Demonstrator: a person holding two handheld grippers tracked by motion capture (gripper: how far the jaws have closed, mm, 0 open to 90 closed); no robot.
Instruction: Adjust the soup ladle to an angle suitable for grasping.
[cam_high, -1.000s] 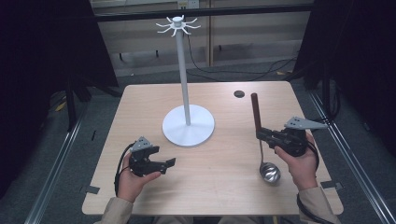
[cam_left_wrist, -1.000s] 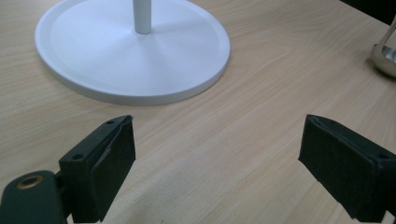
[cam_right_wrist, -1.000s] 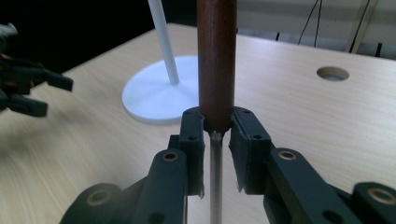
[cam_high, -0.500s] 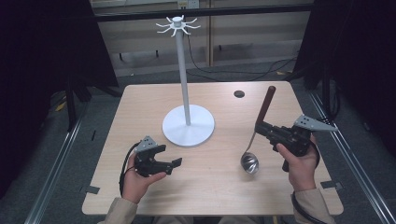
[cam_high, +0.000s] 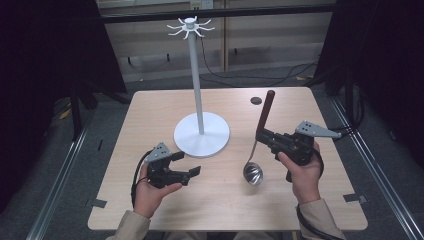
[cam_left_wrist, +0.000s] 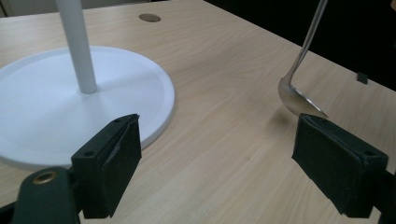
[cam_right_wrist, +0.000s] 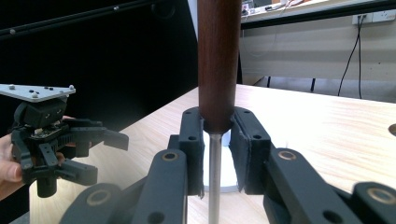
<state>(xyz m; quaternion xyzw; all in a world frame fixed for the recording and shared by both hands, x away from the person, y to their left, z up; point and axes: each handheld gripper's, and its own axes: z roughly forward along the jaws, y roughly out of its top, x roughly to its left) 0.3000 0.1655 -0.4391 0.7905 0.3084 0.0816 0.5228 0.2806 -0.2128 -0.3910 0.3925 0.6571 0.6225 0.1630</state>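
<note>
Two grippers up over the table, ladle in the right one.

Right gripper (cam_high: 264, 137) clamped tight on the ladle (cam_high: 258, 145), jaws pinching the bottom end of its dark wooden handle where the metal stem begins. Ladle hangs near upright, handle top tilted away from the person, bowl low over the table (cam_high: 150, 115), to the right of the white stand (cam_high: 201, 134); can't tell if the bowl touches the wood. Left gripper (cam_high: 192, 166) has jaws wide apart, has just been closing slightly, nothing between them. It sits just in front of the stand's round base, pointing across toward the ladle's bowl, well apart from it.
</note>
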